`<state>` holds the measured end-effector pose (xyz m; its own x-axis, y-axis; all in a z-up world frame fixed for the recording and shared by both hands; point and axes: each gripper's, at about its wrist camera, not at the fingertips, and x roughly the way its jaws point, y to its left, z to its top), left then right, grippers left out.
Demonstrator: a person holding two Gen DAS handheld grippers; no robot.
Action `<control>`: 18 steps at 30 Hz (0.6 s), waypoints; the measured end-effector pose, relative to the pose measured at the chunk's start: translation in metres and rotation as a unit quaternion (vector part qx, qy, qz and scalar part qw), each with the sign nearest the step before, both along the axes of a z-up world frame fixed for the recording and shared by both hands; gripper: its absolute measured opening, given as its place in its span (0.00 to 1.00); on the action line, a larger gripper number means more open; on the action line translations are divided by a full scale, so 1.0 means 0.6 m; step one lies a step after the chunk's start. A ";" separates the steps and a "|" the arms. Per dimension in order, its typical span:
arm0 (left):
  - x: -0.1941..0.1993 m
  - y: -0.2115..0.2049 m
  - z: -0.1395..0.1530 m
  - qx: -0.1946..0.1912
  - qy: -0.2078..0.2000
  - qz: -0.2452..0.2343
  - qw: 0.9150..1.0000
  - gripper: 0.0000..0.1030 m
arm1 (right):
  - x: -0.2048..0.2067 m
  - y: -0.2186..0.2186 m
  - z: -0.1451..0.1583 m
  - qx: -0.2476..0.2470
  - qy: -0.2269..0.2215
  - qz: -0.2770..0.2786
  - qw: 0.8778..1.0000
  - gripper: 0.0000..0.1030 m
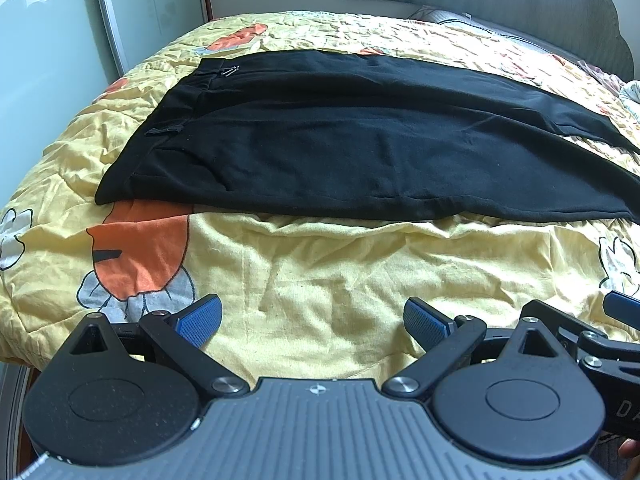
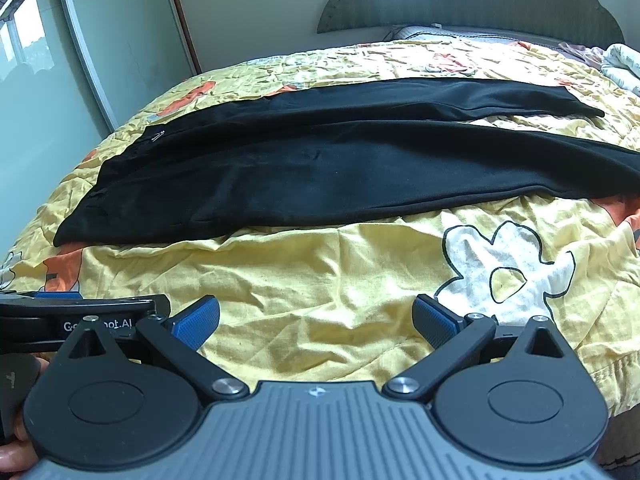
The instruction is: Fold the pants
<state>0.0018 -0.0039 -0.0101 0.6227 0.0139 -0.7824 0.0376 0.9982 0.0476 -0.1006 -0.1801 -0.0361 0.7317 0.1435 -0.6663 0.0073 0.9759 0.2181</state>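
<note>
Far left: a pale sliding door (image 2: 80,52) with little flower shapes near its top, next to a plain wall.

Next, a big bed with a yellow blanket (image 1: 320,280), wrinkly, with orange patches and white flowers (image 2: 504,268) drawn in black lines.

On the blanket, black pants (image 1: 340,140), flat and spread out, lying sideways across the bed. Waistband (image 1: 152,128) at the left end, with a small belt loop and a tiny silver clasp (image 1: 231,71) near the top. Two legs stretching off to the right, side by side, touching near the waist and a little apart at the far right end (image 2: 560,100). Not folded yet.

Down low on the left, the left gripper (image 1: 312,320), over the bare blanket just in front of the pants, not touching them. Blue pads (image 1: 200,320) far apart, wide and loose, nothing between them.

Just beside it on the right, the right gripper (image 2: 316,320), close enough for a bit of each tool to peek into the other camera's picture. Same thing here: blue pads (image 2: 436,324) spread wide, holding nothing, above yellow blanket near a white flower, short of the pants.

At the bottom left corner of the right camera's picture, part of a hand (image 2: 16,456) around the left tool's handle.

Far back, a grey headboard (image 2: 480,0) with a wavy top. At the far right, some crumpled pale cloth (image 2: 620,64) by the pillows.
</note>
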 end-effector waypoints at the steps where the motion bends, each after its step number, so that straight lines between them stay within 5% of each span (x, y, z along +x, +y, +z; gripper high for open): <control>1: 0.000 0.000 0.000 0.000 0.000 0.000 1.000 0.96 | 0.000 0.000 0.000 0.000 0.000 0.000 1.000 1.00; 18: 0.000 0.003 0.004 0.007 -0.006 -0.001 1.000 0.96 | 0.000 0.001 0.001 0.005 -0.011 0.011 1.000 1.00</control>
<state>0.0019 -0.0024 -0.0077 0.6321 0.0239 -0.7745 0.0395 0.9972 0.0630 -0.1009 -0.1797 -0.0353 0.7426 0.1655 -0.6489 -0.0186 0.9737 0.2270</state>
